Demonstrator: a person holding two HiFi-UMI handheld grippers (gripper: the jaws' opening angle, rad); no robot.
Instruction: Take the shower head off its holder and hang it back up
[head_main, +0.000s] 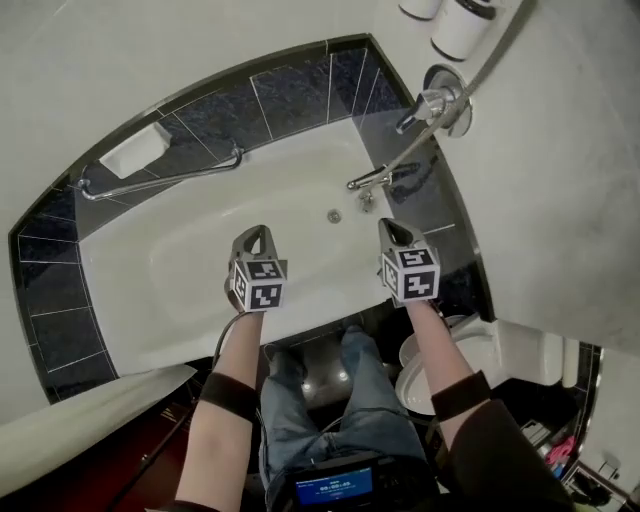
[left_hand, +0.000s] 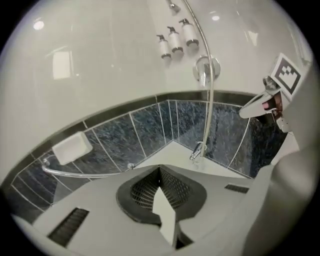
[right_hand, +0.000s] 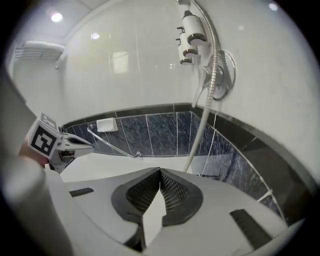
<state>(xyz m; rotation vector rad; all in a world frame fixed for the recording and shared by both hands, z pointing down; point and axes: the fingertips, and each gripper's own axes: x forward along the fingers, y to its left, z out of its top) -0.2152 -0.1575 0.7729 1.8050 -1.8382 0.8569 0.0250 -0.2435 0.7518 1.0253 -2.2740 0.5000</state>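
While I hover over the bathtub (head_main: 150, 270), I'm only approaching: left gripper (head_main: 253, 233) fingers pressed together on nothing, right gripper (head_main: 393, 228) likewise. No view shows the shower head; next I must open up and follow the hose (right_hand: 198, 136). Right gripper view tracks it past the dispensers (right_hand: 192, 30), higher than the head view.

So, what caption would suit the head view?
Left gripper and right gripper, both shut and empty, over a white bathtub.
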